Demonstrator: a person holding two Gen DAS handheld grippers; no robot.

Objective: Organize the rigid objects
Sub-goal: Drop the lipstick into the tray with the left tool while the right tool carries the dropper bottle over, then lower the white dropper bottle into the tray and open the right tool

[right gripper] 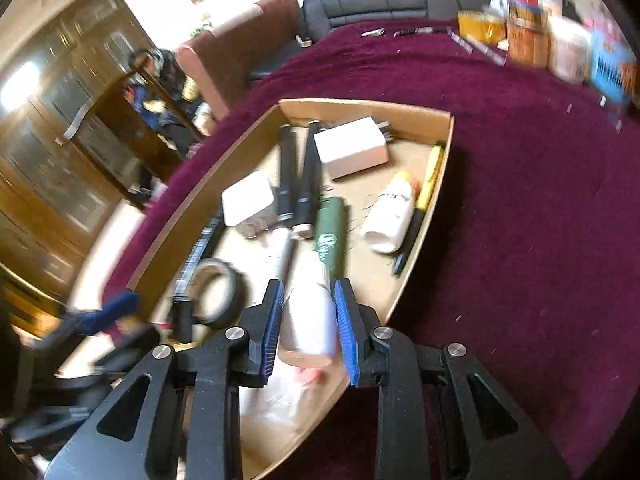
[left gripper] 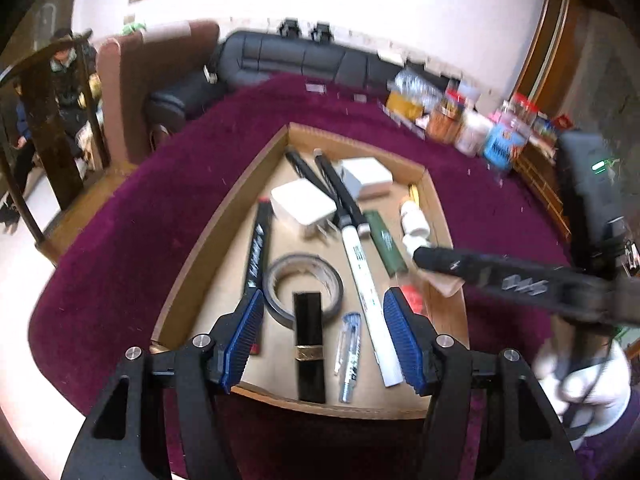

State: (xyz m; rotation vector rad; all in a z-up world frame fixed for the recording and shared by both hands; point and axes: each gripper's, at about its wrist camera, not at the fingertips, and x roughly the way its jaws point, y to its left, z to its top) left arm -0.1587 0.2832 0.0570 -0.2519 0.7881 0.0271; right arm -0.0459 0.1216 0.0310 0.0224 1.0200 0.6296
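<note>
Blue-padded fingers of the left gripper point(left gripper: 324, 334) stand apart over a shallow cardboard tray point(left gripper: 224, 216), gripping nothing; a black lipstick tube point(left gripper: 309, 344) lies below them, across a roll of dark tape point(left gripper: 304, 284). Beside it lie a white marker point(left gripper: 370, 300) and a clear pen point(left gripper: 349, 356). The right gripper point(right gripper: 309, 334) pinches a white bottle point(right gripper: 310, 320) above the tray's near end. Chargers, black pens and a green lighter point(right gripper: 330, 236) fill the tray, which rests on a deep purple cloth point(right gripper: 520, 220). Behind stand a black sofa point(left gripper: 300, 58), a brown armchair and jars.
</note>
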